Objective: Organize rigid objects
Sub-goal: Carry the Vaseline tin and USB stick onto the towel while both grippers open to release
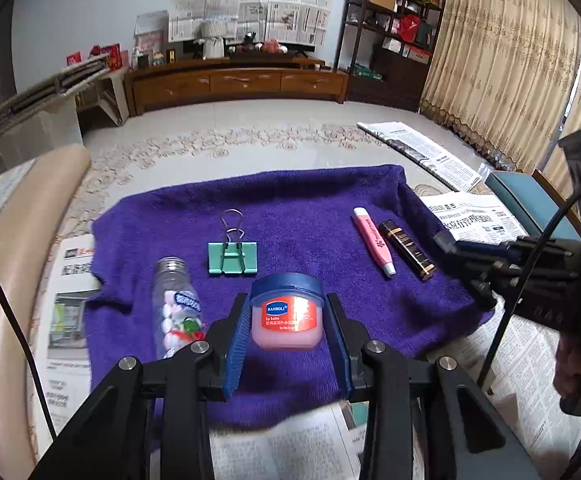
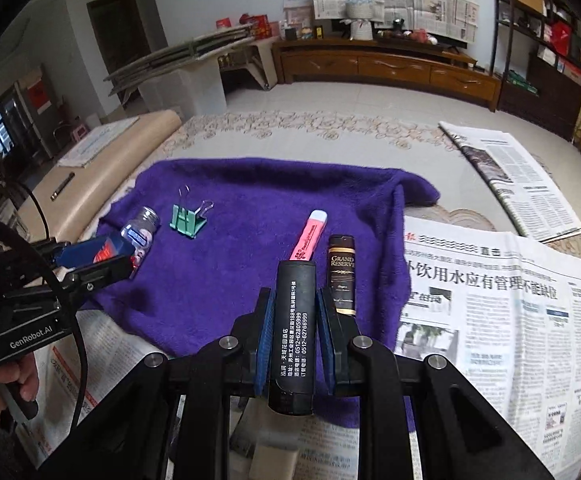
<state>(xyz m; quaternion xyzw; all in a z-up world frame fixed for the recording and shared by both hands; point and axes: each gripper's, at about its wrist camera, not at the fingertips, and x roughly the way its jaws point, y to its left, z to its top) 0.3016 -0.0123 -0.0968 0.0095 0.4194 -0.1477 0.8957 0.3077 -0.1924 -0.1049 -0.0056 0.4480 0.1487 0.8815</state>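
Observation:
A purple towel (image 1: 298, 208) (image 2: 258, 208) lies on newspaper. My left gripper (image 1: 288, 312) is shut on a small pink balm jar (image 1: 286, 312) with a blue lid, held above the towel's near edge. My right gripper (image 2: 292, 308) is shut on a black tube (image 2: 292, 320) with white print, pointing away along its fingers. On the towel lie a clear candy bottle (image 1: 174, 304) (image 2: 140, 228), a green binder clip (image 1: 232, 258) (image 2: 188, 218), a pink pen (image 1: 372, 242) (image 2: 310, 236) and a dark brown tube (image 1: 406, 250) (image 2: 341, 276).
Newspaper sheets (image 2: 490, 300) cover the surface right of and below the towel. A beige rolled mat (image 1: 22, 240) lies at the left. A teal stool (image 1: 526, 200) stands at the right. A wooden cabinet (image 1: 234, 80) lines the far wall.

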